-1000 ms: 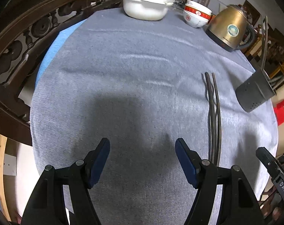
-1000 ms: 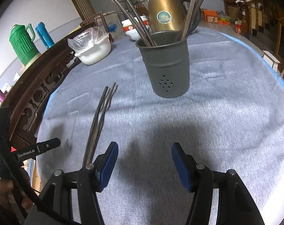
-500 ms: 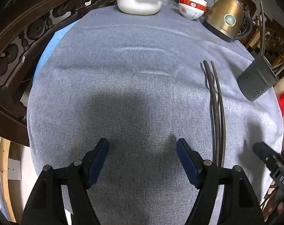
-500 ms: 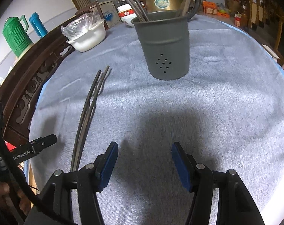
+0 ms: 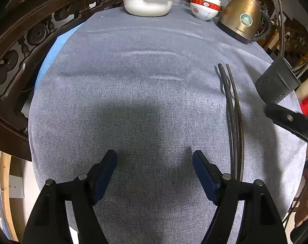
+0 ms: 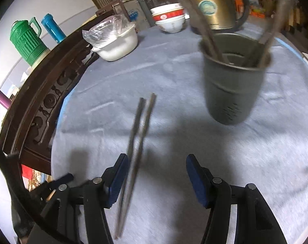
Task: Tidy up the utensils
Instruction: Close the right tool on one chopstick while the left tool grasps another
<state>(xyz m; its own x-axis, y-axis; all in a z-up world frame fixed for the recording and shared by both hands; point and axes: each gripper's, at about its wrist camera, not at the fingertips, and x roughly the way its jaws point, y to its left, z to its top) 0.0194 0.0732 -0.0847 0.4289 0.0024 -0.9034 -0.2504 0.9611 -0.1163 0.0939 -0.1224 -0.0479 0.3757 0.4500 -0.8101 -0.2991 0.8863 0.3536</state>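
Dark chopsticks (image 5: pixel 233 111) lie together on the grey cloth, right of my left gripper (image 5: pixel 155 169), which is open and empty above the cloth. In the right wrist view the chopsticks (image 6: pixel 137 134) run from mid-table down between the fingers, close to the left finger (image 6: pixel 118 180). My right gripper (image 6: pixel 157 178) is open and holds nothing. The grey utensil holder (image 6: pixel 234 83) with several utensils in it stands ahead to the right; it also shows in the left wrist view (image 5: pixel 276 83) at the right edge.
A gold kettle (image 5: pixel 243 18), stacked red-and-white bowls (image 5: pixel 204 6) and a white basin with a plastic bag (image 5: pixel 147 2) stand at the table's far side. A carved dark wooden chair back (image 5: pixel 21 40) curves along the left. A green jug (image 6: pixel 25 40) stands beyond it.
My right gripper has swung left, so the chopsticks now lie between its fingers instead of left of them. The holder has shifted to the right of its view. My left gripper has barely moved.
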